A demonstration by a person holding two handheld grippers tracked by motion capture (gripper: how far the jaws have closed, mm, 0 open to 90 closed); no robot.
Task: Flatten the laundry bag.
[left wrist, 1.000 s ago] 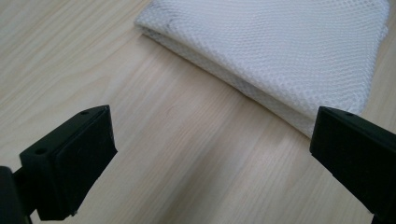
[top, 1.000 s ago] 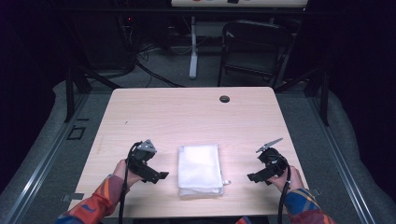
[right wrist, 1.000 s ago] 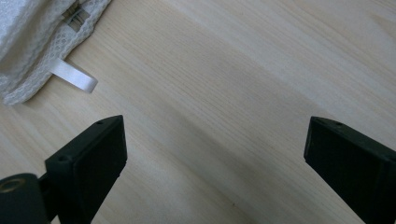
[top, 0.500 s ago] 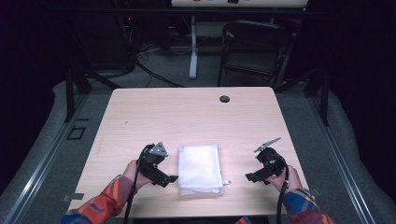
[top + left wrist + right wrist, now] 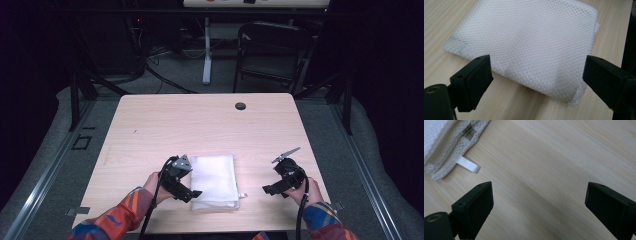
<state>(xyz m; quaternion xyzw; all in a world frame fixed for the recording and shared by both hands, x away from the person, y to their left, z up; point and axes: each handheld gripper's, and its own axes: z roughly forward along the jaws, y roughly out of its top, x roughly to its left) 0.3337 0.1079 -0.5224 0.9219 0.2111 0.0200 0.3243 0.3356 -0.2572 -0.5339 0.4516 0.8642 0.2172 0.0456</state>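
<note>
Left gripper (image 5: 537,82) released, jaws just closing slightly, at folded mesh cloth (image 5: 524,42); right gripper (image 5: 539,210) released; cloth corner cut off.

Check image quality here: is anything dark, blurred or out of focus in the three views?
High view: the table is evenly lit, the room around it nearly black, and the picture is soft. Left gripper view: the folded white mesh cloth is sharp, with the weave legible and a soft shadow at its near edge. Right gripper view: wood grain and the cloth's ribbon tag are clear, with no glare.
</note>
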